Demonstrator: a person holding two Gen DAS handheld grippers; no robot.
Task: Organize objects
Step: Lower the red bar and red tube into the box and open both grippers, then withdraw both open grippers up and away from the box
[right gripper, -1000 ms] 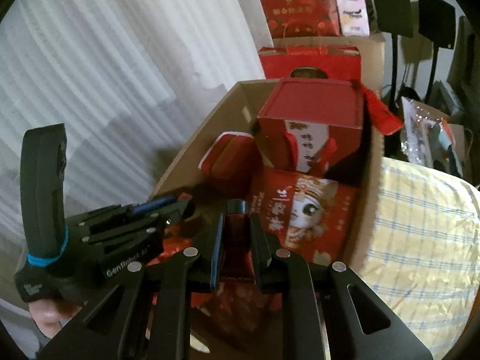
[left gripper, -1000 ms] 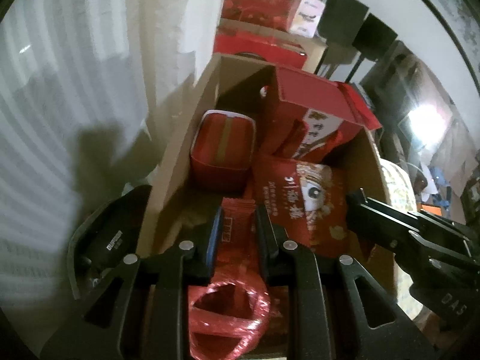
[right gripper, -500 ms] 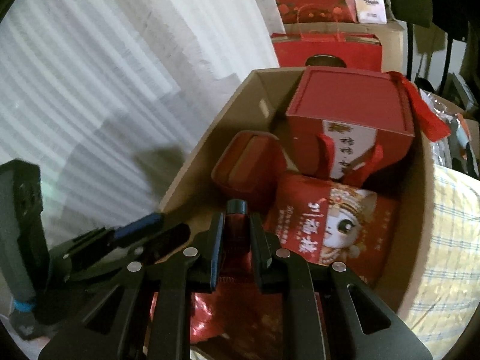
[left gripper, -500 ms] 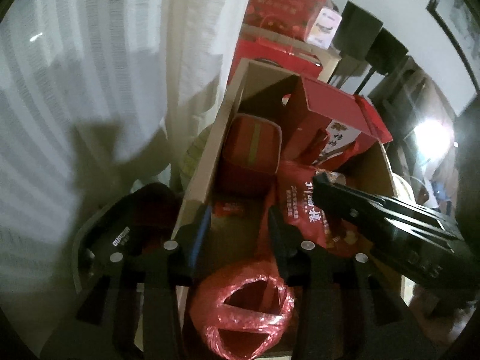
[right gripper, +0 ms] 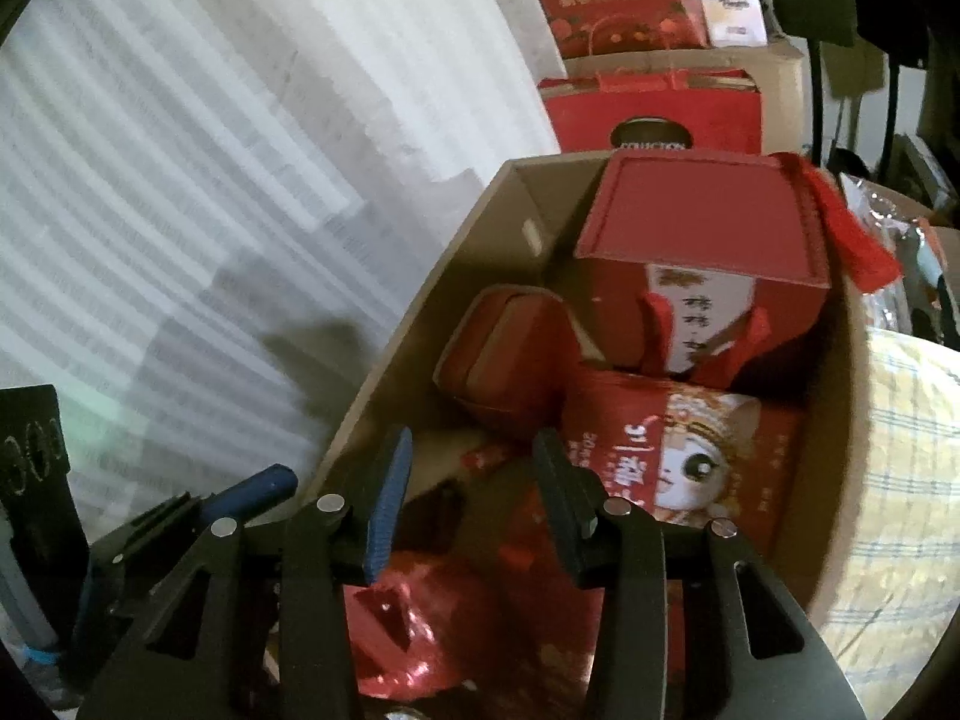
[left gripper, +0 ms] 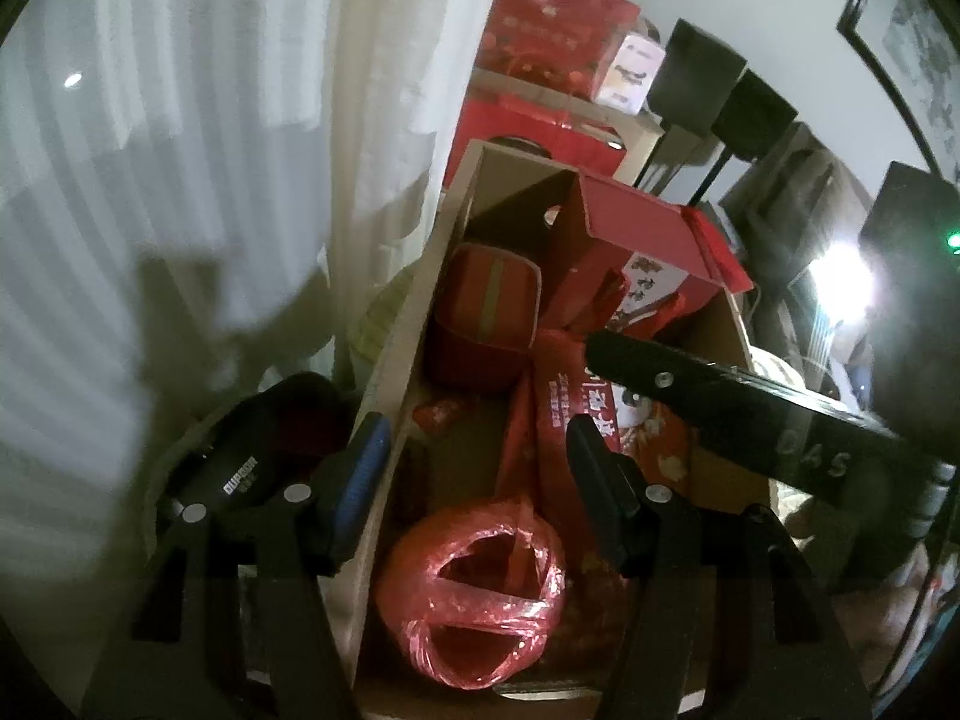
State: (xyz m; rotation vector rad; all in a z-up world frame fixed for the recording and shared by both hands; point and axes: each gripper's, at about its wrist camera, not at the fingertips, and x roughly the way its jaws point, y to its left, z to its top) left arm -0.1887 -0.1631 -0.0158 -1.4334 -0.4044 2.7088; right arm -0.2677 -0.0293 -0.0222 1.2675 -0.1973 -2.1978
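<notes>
A cardboard box (left gripper: 420, 312) (right gripper: 420, 324) holds red goods: a tall red gift box (left gripper: 636, 240) (right gripper: 708, 246), a rounded red case (left gripper: 486, 312) (right gripper: 504, 354), a red snack bag with a cartoon face (left gripper: 576, 414) (right gripper: 690, 456), a small red packet (left gripper: 444, 414) (right gripper: 492, 456) and a red foil bag (left gripper: 480, 594) (right gripper: 408, 636). My left gripper (left gripper: 474, 450) is open and empty over the box's near end. My right gripper (right gripper: 468, 468) is open and empty above the small packet; it shows in the left wrist view (left gripper: 720, 396).
A white curtain (left gripper: 180, 150) (right gripper: 240, 150) hangs left of the box. Red gift bags and a carton (right gripper: 660, 102) stand behind it. A yellow checked cloth (right gripper: 900, 480) lies to the right. A black item marked DUPRON (left gripper: 258, 456) sits left of the box.
Both grippers held red packets a second ago. The left opened first, then the right; both are now open and empty, and a small red packet lies in the box.
</notes>
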